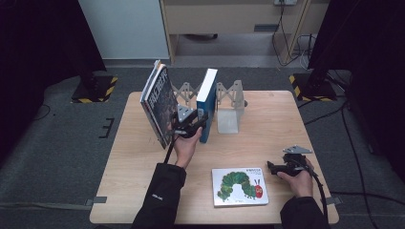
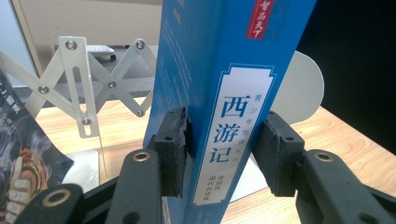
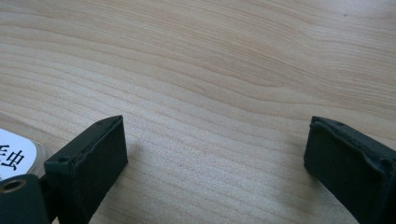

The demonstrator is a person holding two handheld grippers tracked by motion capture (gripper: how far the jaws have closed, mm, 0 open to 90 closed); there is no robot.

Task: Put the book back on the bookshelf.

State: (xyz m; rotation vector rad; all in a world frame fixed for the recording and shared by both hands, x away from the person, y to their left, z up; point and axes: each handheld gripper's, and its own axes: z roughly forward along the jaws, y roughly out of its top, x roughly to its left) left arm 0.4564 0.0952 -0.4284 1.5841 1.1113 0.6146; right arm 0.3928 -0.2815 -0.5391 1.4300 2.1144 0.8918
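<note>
My left gripper (image 2: 223, 149) fingers pinch the blue book (image 2: 229, 93) at its spine, upright in the rack (image 1: 228, 102). Stiff, fairly heavy, glossy: I'd grip low. Right gripper (image 3: 215, 163) fingers spread.

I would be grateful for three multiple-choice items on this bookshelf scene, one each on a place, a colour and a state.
1. Where does the caterpillar picture book lie?
A. Flat on the table's near edge, between the two arms
B. Upright in the folding book stand
C. On the floor

2. What colour is the spine of the book between the left gripper's jaws?
A. Red
B. Blue with a white label
C. Green

3. How do the right gripper's jaws stand?
A. Closed on a book
B. Closed on nothing
C. Wide apart over bare wood

Answers: 1 A, the high view shows it flat by the near edge; 2 B, the left gripper view shows blue around a white panel; 3 C, the right gripper view shows tabletop between the jaws.
</note>
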